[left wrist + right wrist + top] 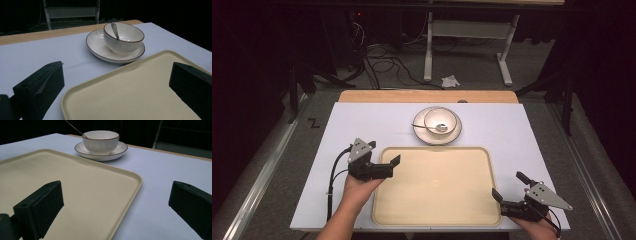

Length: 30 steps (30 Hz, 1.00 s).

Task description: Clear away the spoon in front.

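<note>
Meanwhile, my left gripper [384, 161] hung with jaws wide apart astride the cream tray's [437, 210] left rim, and my right gripper [510, 187] gaped likewise over its right rim. Beyond the tray's far edge, a bowl [441, 120] with a spoon [436, 127] sat on a saucer [421, 131].

I'm seeing my left gripper [388, 162] and right gripper [510, 186] showing blocky black jaws, each wearing a grey three-cornered plate with small screws, black cables trailing; forearms are showing bare.
</note>
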{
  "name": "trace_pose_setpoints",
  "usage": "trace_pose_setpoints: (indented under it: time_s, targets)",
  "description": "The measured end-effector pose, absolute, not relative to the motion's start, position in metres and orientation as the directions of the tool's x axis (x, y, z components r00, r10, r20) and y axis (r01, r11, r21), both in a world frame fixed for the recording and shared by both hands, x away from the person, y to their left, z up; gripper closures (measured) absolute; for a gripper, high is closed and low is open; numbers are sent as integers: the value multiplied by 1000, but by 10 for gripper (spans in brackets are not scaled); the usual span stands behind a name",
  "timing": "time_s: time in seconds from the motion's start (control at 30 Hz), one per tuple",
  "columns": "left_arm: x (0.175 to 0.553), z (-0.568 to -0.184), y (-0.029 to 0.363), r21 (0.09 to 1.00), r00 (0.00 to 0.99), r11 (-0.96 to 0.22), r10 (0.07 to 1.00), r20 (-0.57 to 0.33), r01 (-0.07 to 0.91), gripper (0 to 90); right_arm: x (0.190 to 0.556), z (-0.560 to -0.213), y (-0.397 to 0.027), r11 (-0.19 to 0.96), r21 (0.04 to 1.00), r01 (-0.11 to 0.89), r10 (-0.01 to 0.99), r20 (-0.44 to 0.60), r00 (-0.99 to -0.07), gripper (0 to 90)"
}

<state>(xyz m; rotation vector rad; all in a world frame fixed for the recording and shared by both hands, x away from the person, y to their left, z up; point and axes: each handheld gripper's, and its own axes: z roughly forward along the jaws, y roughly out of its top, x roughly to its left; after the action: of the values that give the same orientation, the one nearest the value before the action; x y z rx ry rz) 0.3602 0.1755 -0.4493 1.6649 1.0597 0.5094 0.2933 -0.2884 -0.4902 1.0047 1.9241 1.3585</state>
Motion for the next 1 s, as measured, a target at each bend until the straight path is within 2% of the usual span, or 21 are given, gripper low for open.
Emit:
trace_pose_setpoints:
  time_s: [0.3, 0.53, 0.67, 0.9, 1.0]
  targets:
    - [397, -440, 148, 907, 527, -89, 836, -156, 411, 38, 295, -493, -289, 210, 947, 244, 819, -34, -573, 4]
    - [417, -439, 137, 887, 522, -98, 835, -172, 450, 102, 297, -493, -291, 204, 947, 246, 817, -27, -575, 4]
    - [431, -440, 133, 879, 512, -57, 830, -222, 474, 133, 296, -492, -290, 198, 950, 243, 815, -22, -580, 4]
    - [449, -436, 128, 860, 507, -53, 826, -248, 507, 174, 297, -494, -288, 202, 948, 244, 807, -20, -590, 3]
    - [456, -435, 128, 848, 495, -37, 825, -273, 528, 257, 297, -494, -288, 201, 949, 245, 806, -18, -592, 4]
